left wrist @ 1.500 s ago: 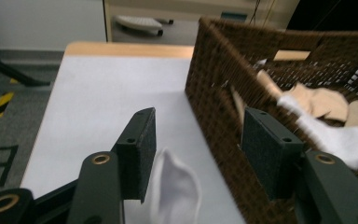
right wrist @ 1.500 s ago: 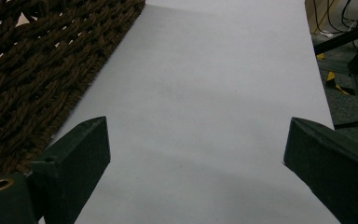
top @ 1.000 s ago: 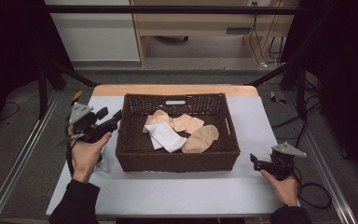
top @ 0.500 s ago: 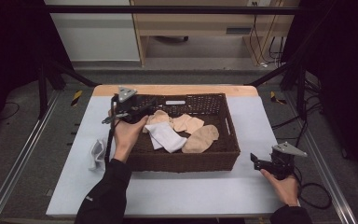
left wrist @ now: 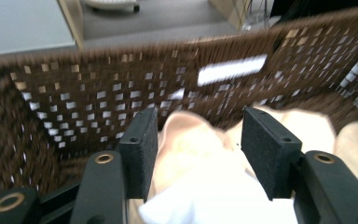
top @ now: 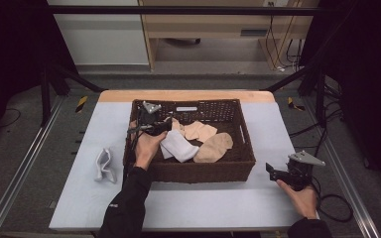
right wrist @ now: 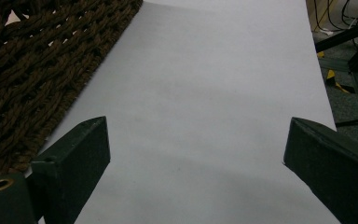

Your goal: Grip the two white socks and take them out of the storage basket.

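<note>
Socks: a heap of beige and white ones lies inside the brown wicker basket (top: 193, 171) at the middle of the table (top: 218, 208), and the work in hand appears to be lifting them out one by one. Nearest the person, the right gripper (top: 278, 173) rests low on the table just right of the basket, its jaws spread wide over bare tabletop with nothing between them, probably parked clear of the other hand's path. To the left of the basket a grey-white sock (top: 104, 164) lies alone on the table, well apart from the heap, seemingly already sorted out. Farther in, the left gripper (left wrist: 196, 151) reaches down into the basket's left half; its jaws have been closing a little yet stand apart, straddling a beige sock (left wrist: 191, 144) and the edge of a white sock (top: 179, 145) without visibly pressing on either, so nothing is grasped yet. Beyond them more beige socks (top: 212, 145) lie toward the far basket wall, which bears a white label (top: 186, 108).
</note>
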The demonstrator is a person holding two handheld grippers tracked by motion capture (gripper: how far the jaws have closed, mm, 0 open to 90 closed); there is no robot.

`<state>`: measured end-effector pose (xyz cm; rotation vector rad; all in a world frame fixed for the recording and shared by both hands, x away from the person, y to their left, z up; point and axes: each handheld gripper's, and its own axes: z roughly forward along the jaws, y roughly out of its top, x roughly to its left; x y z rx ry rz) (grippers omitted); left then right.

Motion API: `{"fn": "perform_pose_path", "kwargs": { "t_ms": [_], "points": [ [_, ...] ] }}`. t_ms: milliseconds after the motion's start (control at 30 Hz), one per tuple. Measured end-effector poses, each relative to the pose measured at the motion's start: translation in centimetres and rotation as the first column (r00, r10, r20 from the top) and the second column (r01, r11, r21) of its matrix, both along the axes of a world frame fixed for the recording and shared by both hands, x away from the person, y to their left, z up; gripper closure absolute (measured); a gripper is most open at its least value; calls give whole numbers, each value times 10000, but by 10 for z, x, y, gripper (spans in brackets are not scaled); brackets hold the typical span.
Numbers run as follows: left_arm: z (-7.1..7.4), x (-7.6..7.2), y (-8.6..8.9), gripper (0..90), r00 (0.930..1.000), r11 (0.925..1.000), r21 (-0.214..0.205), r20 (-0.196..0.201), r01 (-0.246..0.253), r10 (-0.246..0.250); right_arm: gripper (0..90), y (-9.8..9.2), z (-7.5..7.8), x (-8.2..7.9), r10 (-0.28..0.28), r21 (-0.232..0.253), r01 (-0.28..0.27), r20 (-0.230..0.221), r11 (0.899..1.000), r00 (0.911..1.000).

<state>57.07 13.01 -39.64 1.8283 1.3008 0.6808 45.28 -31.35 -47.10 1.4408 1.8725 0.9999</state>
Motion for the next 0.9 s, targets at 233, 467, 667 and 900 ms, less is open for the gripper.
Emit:
{"fn": "perform_pose_path", "kwargs": {
  "t_ms": [233, 467, 667, 900],
  "points": [
    [-21, 3, 12, 419, 9968, 9996, 267, -799, 56, -34, 72, 1, 0, 0, 6, -32, -6, -40, 10000, 10000],
    [-35, 8, 13, 361, 9855, 9965, 811, -1697, 213, -73, 72, 0, 0, 0, -6, -50, 6, -18, 10000, 10000],
    [-40, 11, 14, 433, 9743, 9974, 688, -2251, 215, -55, 72, 0, 0, 0, -8, -39, 7, -77, 10000, 10000],
    [-36, 9, 12, 824, 9617, 9962, 700, -2722, 520, -311, 73, -1, 1, -1, 23, 18, -23, -5, 10000, 10000]
  ]
}}
